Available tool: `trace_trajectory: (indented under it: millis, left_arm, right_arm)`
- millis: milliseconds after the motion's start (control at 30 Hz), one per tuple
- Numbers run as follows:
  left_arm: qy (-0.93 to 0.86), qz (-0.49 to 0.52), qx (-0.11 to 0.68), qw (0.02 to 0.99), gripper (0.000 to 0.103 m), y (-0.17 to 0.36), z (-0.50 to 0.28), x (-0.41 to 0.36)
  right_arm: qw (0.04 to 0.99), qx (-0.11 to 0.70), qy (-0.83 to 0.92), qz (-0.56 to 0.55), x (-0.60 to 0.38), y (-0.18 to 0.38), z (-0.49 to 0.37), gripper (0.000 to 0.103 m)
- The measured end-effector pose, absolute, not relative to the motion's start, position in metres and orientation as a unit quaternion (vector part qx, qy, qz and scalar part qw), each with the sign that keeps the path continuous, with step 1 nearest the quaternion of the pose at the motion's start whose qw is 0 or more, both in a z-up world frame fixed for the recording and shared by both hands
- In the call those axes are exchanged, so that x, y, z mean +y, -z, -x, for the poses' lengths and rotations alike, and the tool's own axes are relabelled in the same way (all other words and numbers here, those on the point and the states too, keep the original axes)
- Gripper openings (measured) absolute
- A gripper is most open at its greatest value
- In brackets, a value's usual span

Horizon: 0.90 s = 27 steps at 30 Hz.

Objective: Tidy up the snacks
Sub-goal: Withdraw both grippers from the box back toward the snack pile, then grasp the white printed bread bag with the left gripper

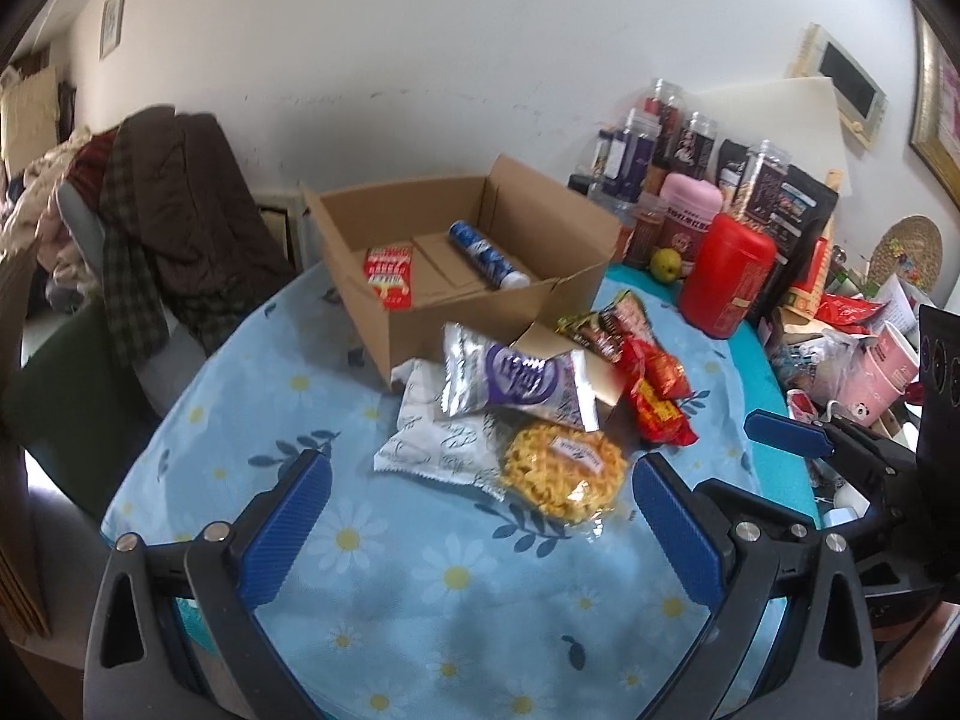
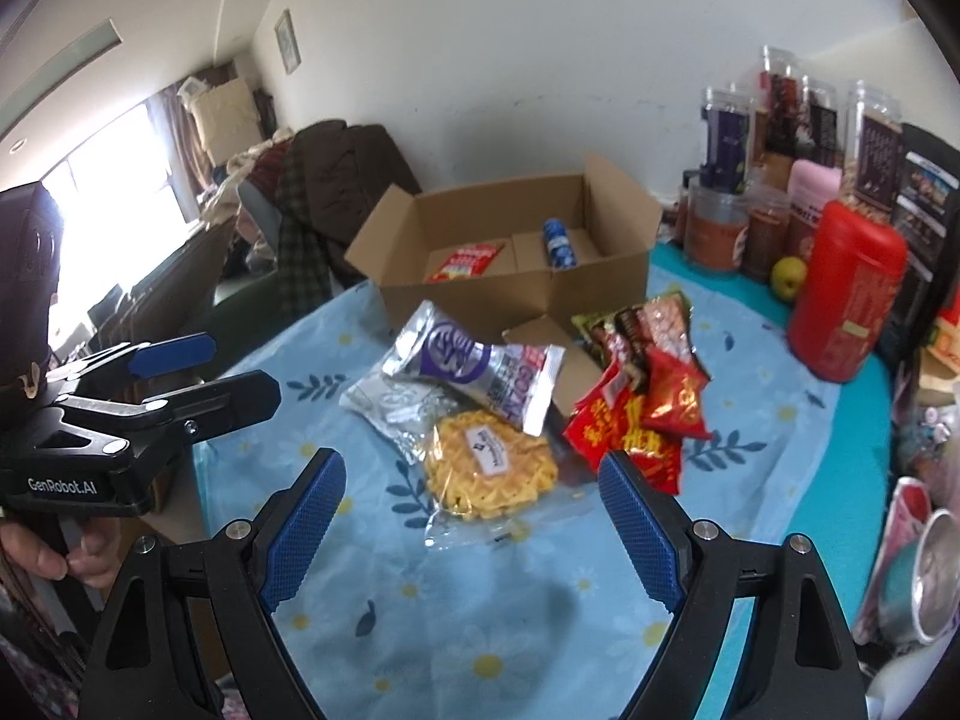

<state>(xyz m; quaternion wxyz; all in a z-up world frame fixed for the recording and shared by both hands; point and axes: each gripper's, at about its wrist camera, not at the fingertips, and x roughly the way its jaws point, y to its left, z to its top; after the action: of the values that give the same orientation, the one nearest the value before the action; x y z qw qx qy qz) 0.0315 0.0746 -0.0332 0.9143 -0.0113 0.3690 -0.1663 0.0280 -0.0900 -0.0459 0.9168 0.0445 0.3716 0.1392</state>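
An open cardboard box [image 1: 540, 222] [image 2: 600, 294] stands at the far side of the table; inside lie a red packet [image 1: 389, 276] [image 2: 465, 261] and a blue tube [image 1: 486, 255] [image 2: 558, 243]. In front of it lies a pile: a silver-purple bag [image 1: 516, 381] [image 2: 480, 372], a white wrapper [image 1: 438, 438] [image 2: 390, 402], a yellow noodle cake [image 1: 564, 471] [image 2: 489, 468] and red packets [image 1: 657, 396] [image 2: 642, 420]. My left gripper [image 1: 480, 504] is open and empty, just short of the pile. My right gripper [image 2: 474, 498] is open and empty, just short of the noodle cake.
Jars, a red canister [image 1: 729, 273] [image 2: 846, 294], a pink canister [image 1: 690, 210], dark bags and a green fruit [image 1: 666, 264] [image 2: 787, 277] crowd the table's back right. Cups and wrappers [image 1: 870, 366] lie at the right edge. A chair with clothes [image 1: 174, 204] stands left of the table.
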Motion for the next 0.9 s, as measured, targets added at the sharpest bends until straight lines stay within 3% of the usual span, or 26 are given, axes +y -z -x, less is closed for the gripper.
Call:
trace_trajectory:
  millis: [233,367,900]
  left_arm:
    - [0.16,0.02,0.385,0.909,0.102,0.055,-0.049,0.083]
    - [0.16,0.024,0.398,0.903,0.102,0.068,-0.063,0.085]
    - [0.189,0.039,0.468,0.863,0.102,0.117,-0.131,0.079]
  right_arm:
    - [0.903,0.406,-0.138,-0.04,-0.083,0.069,-0.053,0.087]
    - [0.893,0.43,-0.131,-0.035,-0.079,0.085,-0.068,0.102]
    - [0.873,0.468,-0.132,0.031,-0.069,0.128,-0.111,0.103]
